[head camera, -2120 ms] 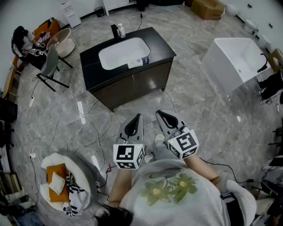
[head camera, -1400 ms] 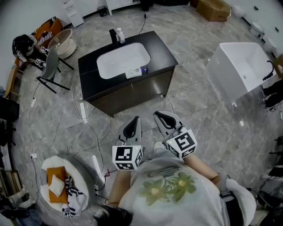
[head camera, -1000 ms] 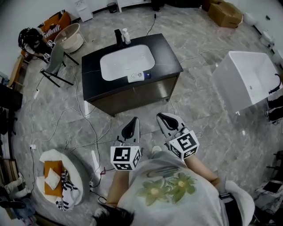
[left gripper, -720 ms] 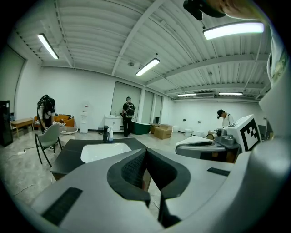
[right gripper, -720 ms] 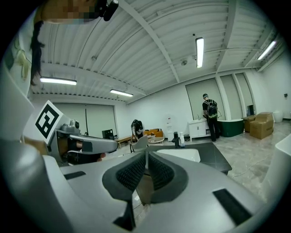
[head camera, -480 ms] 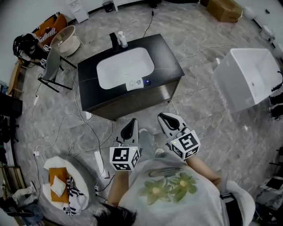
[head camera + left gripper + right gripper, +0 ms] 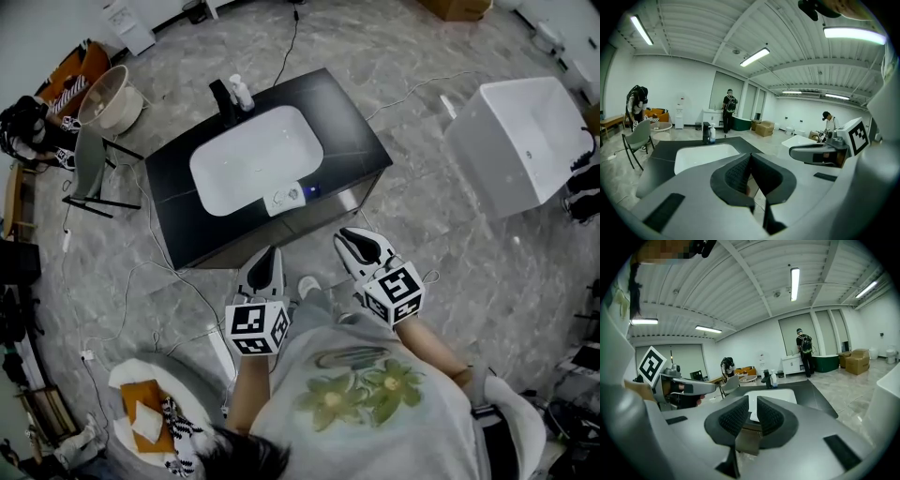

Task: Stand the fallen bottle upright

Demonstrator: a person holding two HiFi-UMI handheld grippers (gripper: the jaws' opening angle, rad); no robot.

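A small white bottle with a blue end (image 7: 286,197) lies on its side on the black vanity top (image 7: 352,131), at the front rim of the white sink (image 7: 248,159). A white pump bottle (image 7: 242,92) stands upright beside the black faucet (image 7: 221,99) at the back. Both grippers hang in the air short of the vanity's front edge, nothing between their fingers. My left gripper (image 7: 264,255) (image 7: 749,159) has its pads touching at the tip. My right gripper (image 7: 354,240) (image 7: 752,404) shows a narrow gap between its pads.
A white tub (image 7: 520,131) stands at the right. A folding chair (image 7: 89,173) and a round basin (image 7: 108,94) are at the left, and cables (image 7: 178,281) trail over the marble floor. A padded basket (image 7: 150,422) lies at lower left. People stand far off in both gripper views.
The vanity has drawn closer to both grippers as the person walked towards it. The grippers kept the same pose, and the bottle has not moved.
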